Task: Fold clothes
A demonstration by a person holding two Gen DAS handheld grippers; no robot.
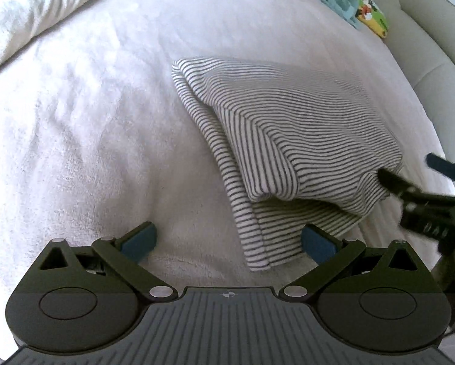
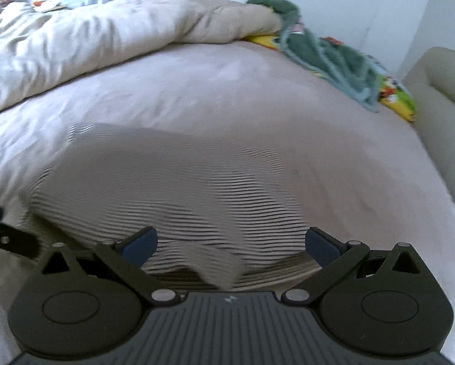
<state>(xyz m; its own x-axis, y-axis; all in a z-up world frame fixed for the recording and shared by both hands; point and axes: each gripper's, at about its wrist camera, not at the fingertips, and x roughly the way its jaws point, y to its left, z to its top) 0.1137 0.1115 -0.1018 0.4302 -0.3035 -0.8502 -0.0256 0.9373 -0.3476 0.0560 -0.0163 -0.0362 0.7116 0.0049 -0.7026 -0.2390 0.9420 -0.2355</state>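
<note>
Left gripper (image 1: 229, 243): fingers spread wide, holding nothing, striped shirt's (image 1: 288, 140) near edge between them. Right gripper (image 2: 232, 245): likewise wide, over the shirt on the bed (image 1: 90, 137).

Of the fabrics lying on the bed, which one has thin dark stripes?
The folded striped garment in the middle of the bed, in front of both sets of open jaws. The crumpled teal towel at the far edge is plain, and the duvet is plain cream.

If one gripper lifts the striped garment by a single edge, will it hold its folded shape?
Probably not. The striped garment drapes in soft layers and sags at its near edge, so it looks floppy and would likely unfold. It seems thin, likely light. The fuzzy bed cover may grip it when pushed, bunching it.
</note>
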